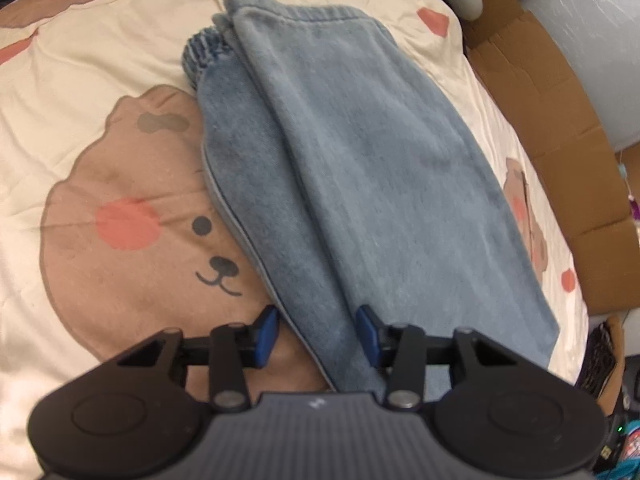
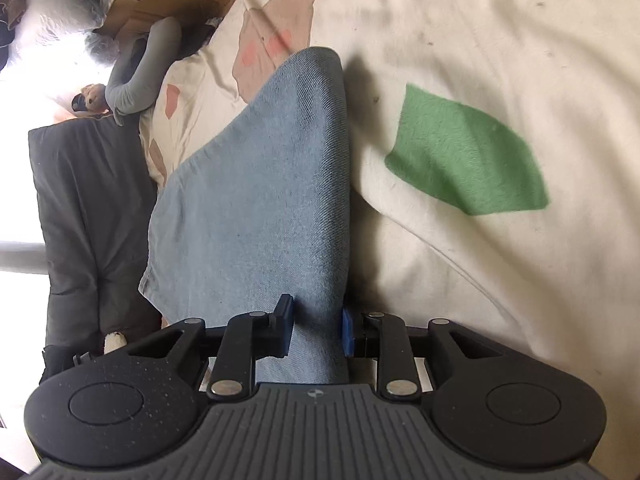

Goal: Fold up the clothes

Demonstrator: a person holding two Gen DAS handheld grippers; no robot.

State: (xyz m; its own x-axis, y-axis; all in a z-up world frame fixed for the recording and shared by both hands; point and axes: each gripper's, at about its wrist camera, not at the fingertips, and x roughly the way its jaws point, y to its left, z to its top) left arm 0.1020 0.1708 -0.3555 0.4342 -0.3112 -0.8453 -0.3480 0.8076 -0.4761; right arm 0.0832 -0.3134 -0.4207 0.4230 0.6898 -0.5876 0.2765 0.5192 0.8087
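Left gripper (image 1: 318, 334) sits half spread around the near edge of the folded jeans (image 1: 360, 184) on the bear-print blanket (image 1: 100, 200), pads not clearly pressing. Right gripper (image 2: 318, 330) pinches a raised denim fold.

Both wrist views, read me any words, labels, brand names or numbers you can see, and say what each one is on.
No readable text in either view.
Left tongs: a small pale mark on the grey body, too small to read.
Right tongs: a small round emblem on the body, no letters legible.
Jeans: no label visible.
Bedsheet: bear pictures only, no words.
Cardboard box: no print legible.
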